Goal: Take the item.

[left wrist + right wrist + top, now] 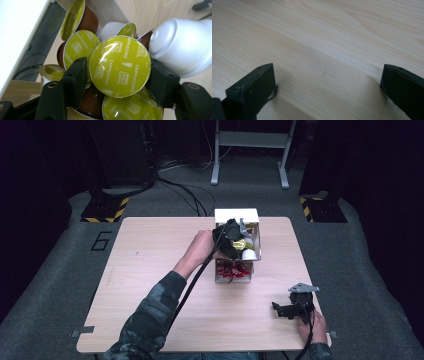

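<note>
Now the left gripper (119, 82) pinches a green-topped Cappuccino capsule (120, 66) between its jaws, inside the white box (254, 215) full of capsules. It looks just grabbed, not carried anywhere yet. The right gripper (328, 87) is spread wide over the bare table (332, 37).

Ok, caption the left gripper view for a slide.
Left gripper shut on a green-lidded cappuccino capsule among others.

The table (332, 37) was pale wood with a smooth, matt, fine-grained surface. The coffee capsules carried glossy green foil lids (120, 65) that reflected light, over smooth brown (88, 21) and white plastic bodies (182, 46). The gripper jaws were matt black plastic. The box (236, 215) looked like matt white card.
</note>
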The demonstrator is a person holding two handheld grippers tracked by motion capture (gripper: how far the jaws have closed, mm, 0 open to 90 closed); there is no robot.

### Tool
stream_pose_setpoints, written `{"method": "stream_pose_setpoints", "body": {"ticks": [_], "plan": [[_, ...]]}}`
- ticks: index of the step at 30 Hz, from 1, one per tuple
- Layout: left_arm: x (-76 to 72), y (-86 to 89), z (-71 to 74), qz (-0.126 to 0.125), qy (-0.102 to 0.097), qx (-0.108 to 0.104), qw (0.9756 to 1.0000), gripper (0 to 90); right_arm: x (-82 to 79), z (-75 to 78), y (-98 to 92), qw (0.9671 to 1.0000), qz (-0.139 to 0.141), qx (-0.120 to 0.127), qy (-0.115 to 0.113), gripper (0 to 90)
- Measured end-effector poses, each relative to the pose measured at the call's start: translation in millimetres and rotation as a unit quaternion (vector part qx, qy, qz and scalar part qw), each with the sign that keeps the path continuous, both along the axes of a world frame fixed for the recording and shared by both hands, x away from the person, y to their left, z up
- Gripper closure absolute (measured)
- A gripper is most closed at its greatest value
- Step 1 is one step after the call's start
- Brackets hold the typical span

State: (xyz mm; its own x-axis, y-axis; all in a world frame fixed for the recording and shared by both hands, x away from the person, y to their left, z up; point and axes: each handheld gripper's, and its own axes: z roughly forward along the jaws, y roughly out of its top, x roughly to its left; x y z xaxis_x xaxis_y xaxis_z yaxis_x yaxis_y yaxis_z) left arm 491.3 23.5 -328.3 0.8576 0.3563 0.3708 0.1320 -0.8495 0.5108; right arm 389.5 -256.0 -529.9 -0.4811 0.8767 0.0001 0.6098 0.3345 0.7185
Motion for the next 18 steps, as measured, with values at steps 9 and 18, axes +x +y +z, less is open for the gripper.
{"method": "stream_pose_setpoints", "body": {"ticks": [9, 18], "plan": [[-1.9, 1.3, 0.0, -0.001, -0.015, -0.004, 0.9999, 47.8, -0.2, 0.0, 0.3, 1.0000, -0.002, 0.001, 0.001, 0.0], [-4.7, 7.0, -0.3, -0.012, -0.013, -0.037, 0.9992, 60.2, 0.1, -0.2, 0.5, 1.0000, -0.003, 0.001, -0.001, 0.0]]}}
